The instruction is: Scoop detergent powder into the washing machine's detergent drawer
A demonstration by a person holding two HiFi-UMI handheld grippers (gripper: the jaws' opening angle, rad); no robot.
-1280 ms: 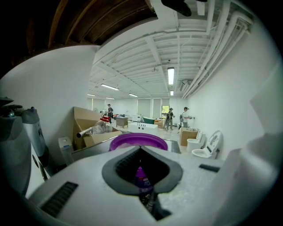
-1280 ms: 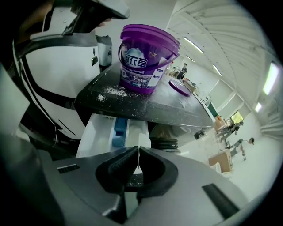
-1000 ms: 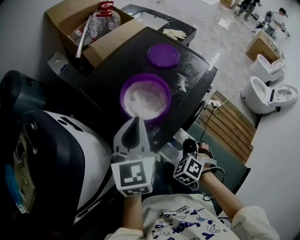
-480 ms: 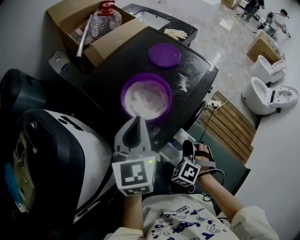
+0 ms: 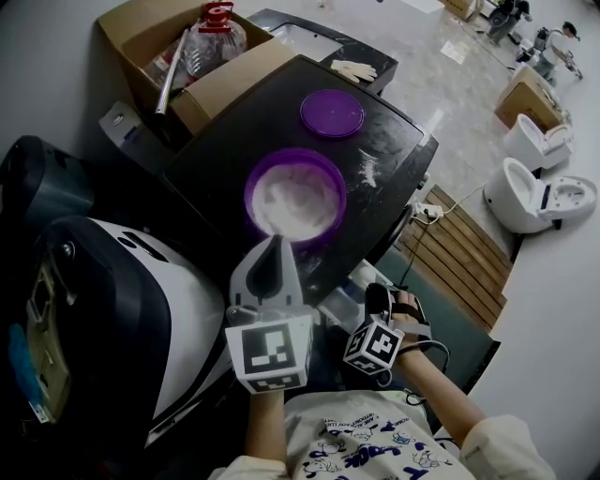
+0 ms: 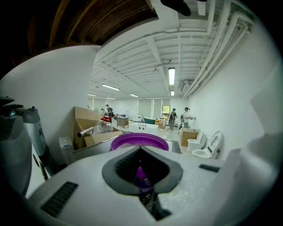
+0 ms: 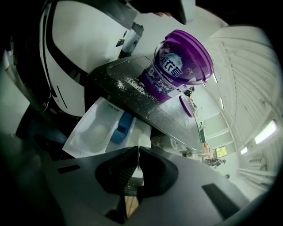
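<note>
An open purple tub of white detergent powder stands on the black washing machine top, with its purple lid lying behind it. My left gripper points at the tub's near rim and is shut, empty; in the left gripper view the tub shows just beyond the jaws. My right gripper is lower, in front of the machine, shut on a thin white scoop handle. Ahead of it the white detergent drawer stands pulled out, below the tub.
Spilled powder streaks the machine top. A cardboard box holding a plastic bottle sits behind the machine, with a white glove to its right. A white-and-black appliance is at my left. A wooden pallet and toilets are at the right.
My right gripper has shifted slightly down and to the left, toward the drawer. The left gripper and the tub have stayed put.
</note>
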